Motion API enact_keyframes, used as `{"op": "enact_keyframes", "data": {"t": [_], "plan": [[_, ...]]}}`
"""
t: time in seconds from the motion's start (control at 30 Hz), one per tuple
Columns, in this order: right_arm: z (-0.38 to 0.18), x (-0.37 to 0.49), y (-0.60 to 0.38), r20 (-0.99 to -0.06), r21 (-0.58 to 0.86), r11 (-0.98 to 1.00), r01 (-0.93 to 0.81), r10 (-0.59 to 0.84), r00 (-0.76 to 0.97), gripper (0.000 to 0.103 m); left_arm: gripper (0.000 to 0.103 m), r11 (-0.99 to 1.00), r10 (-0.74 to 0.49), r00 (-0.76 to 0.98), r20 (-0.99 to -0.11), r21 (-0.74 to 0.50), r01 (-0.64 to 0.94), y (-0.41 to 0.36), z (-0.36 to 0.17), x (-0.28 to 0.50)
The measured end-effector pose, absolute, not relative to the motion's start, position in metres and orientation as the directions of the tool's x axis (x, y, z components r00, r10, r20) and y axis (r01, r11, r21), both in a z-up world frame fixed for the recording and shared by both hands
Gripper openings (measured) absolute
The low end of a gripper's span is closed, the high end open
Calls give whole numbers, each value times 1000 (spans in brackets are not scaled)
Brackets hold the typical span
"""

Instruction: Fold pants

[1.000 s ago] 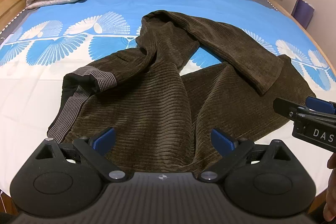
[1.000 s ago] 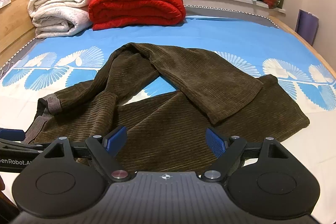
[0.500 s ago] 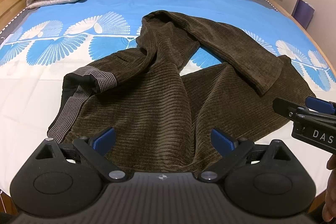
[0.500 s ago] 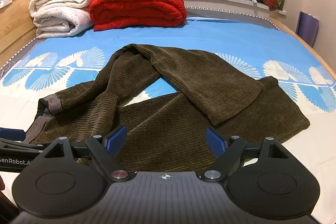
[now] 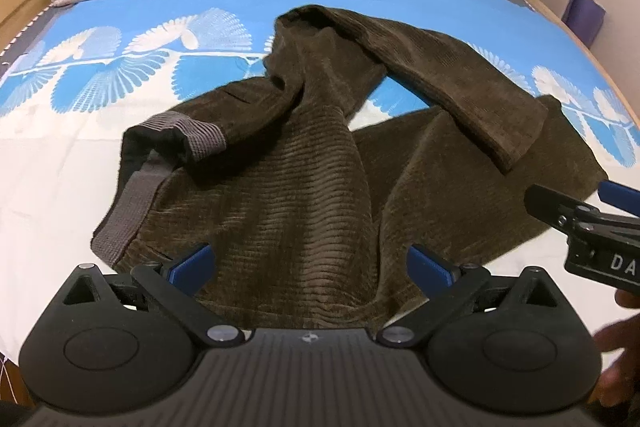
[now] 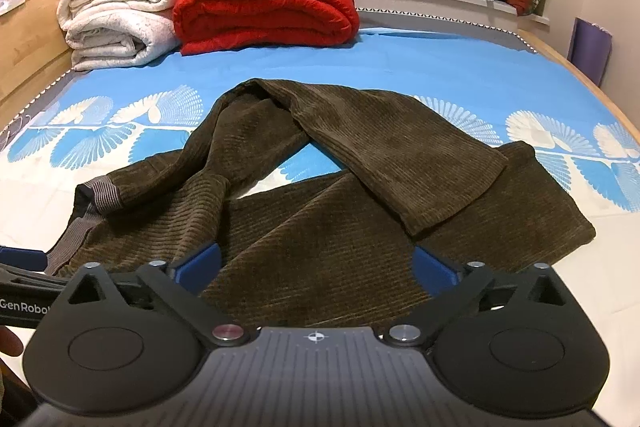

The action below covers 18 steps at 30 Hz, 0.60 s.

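Right gripper (image 5: 600, 211) cut off by frame edge.

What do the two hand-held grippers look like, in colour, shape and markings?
The left gripper and the right gripper look the same: a ribbed dark grey body with a small crosshair mark, two rounded black lobes with round discs, black linkage arms on silver pins, and blue finger pads. White lettering runs along their sides, cut off by the picture edges. No cables or sleeves show.
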State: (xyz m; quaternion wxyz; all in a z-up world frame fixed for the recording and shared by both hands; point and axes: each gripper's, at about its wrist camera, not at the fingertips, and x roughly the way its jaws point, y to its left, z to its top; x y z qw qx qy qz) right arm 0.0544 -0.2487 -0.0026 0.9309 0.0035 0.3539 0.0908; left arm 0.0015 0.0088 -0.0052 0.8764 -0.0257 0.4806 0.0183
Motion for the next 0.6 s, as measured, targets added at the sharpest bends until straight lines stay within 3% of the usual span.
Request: {"op": "enact_keyframes", "data": {"t": [0.6], "plan": [[-15,60,-251,-689,61,988,-142,145,710,102,102,998,-3,532,-847,-34,-47,4,-6,2]]}}
